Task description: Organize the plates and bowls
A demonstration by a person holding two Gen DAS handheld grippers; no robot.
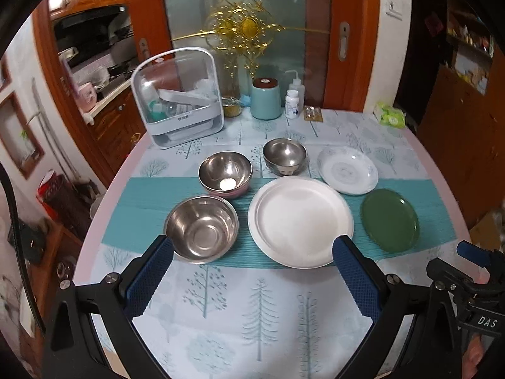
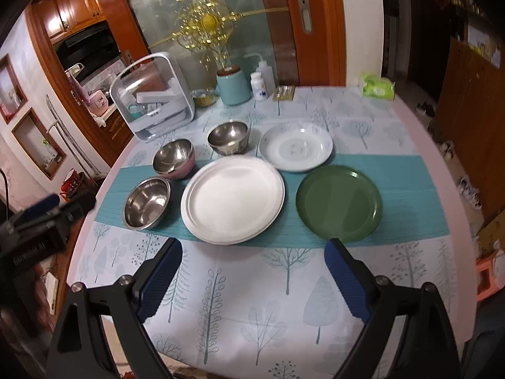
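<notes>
On a teal runner lie a large white plate [image 1: 300, 221] [image 2: 233, 199], a green plate [image 1: 389, 219] [image 2: 339, 202], a patterned white plate [image 1: 347, 170] [image 2: 296, 148], a wide steel bowl [image 1: 202, 229] [image 2: 146, 203], a pink-sided steel bowl [image 1: 225, 173] [image 2: 174, 158] and a small steel bowl [image 1: 284, 155] [image 2: 228, 137]. My left gripper [image 1: 252, 249] is open and empty, hovering before the wide bowl and the white plate. My right gripper [image 2: 254, 252] is open and empty, before the white and green plates.
At the table's back stand a clear white-framed storage box [image 1: 180, 101] [image 2: 157, 98], a teal canister [image 1: 266, 99] [image 2: 233, 87], white bottles [image 1: 292, 102], a small jar [image 2: 205, 96] and a green tissue pack [image 1: 391, 115] [image 2: 377, 87]. The round table edge [image 2: 442, 170] curves right.
</notes>
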